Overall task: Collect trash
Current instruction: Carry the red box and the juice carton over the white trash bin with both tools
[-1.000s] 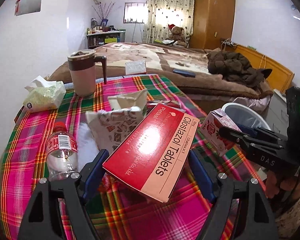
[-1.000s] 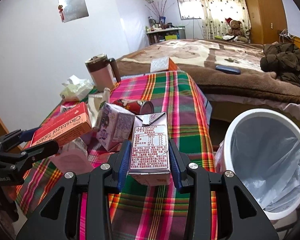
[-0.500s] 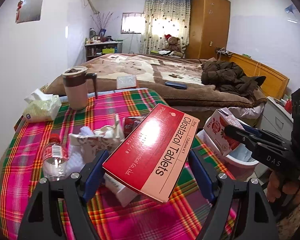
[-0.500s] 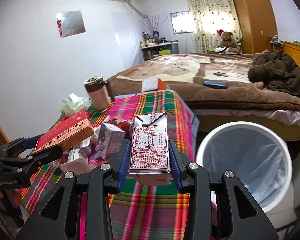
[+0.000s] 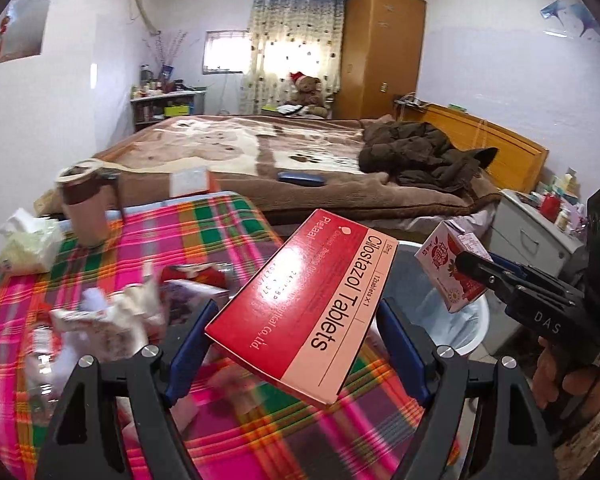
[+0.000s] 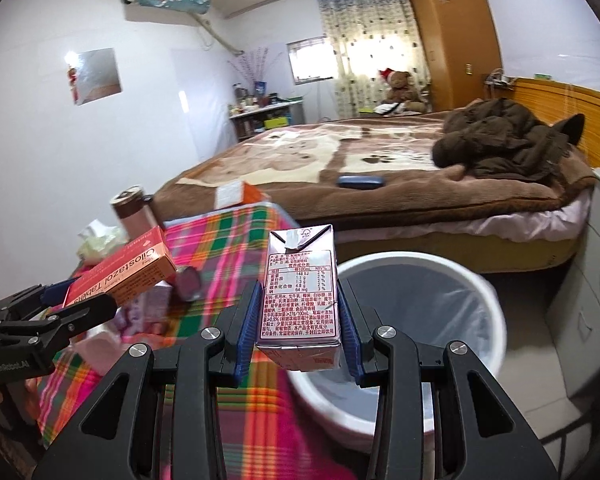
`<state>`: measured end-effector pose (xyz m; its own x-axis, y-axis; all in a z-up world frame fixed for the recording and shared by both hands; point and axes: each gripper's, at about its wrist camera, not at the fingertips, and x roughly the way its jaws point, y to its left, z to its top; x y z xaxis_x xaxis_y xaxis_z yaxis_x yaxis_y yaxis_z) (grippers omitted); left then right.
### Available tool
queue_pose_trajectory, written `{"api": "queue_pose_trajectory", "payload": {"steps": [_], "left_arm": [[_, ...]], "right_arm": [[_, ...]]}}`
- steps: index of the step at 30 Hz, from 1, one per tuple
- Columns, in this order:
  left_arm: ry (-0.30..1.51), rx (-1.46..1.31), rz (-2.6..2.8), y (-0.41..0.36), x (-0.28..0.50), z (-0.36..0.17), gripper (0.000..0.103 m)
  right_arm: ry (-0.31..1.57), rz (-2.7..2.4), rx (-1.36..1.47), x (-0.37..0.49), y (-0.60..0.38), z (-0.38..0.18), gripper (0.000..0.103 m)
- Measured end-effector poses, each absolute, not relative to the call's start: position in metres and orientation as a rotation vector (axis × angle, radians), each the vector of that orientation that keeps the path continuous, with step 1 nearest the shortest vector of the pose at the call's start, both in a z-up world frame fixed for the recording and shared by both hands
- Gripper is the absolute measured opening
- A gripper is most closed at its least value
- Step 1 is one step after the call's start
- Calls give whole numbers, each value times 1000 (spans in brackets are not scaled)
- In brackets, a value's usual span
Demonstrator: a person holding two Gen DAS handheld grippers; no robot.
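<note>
My left gripper (image 5: 296, 332) is shut on a red tablet box (image 5: 304, 300) printed "Cilostazol Tablets", held tilted above the plaid tablecloth (image 5: 220, 220). My right gripper (image 6: 300, 312) is shut on a small pink drink carton (image 6: 300, 292), upright, just left of the white lined bin (image 6: 432, 312). In the left wrist view the right gripper (image 5: 472, 276) holds that carton (image 5: 448, 264) over the bin (image 5: 456, 320). In the right wrist view the left gripper (image 6: 84, 300) and its red box (image 6: 128, 268) hang at the left.
Several wrappers, a carton and a plastic bottle (image 5: 44, 360) lie on the table, with a brown mug (image 5: 86, 208) and a tissue pack (image 5: 28, 240) at its far left. A bed (image 5: 300, 160) with a dark jacket (image 5: 420, 156) stands behind; a grey drawer unit (image 5: 532, 236) sits right.
Both grippers have lifted and swung right, away from the table clutter toward the bin, each keeping its hold. The bin now lies right under the carton and close to the red box.
</note>
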<state>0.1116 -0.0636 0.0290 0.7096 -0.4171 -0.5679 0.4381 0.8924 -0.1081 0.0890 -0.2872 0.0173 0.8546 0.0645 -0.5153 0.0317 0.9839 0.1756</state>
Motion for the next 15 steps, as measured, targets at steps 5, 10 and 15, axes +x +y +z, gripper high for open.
{"api": "queue_pose_trajectory", "payload": {"steps": [5,10,15], "left_arm": [[642,49,-526,-100,121,19,82],[677,39,-582,-137,137,6,77],[742,63,-615,-172,147,-12,75]], "right_arm": [[577,-43,192,94,-312,6,38],[624,-102,228,96,-334,-10,38],[637,-131,244,93,-344,-17,38]]}}
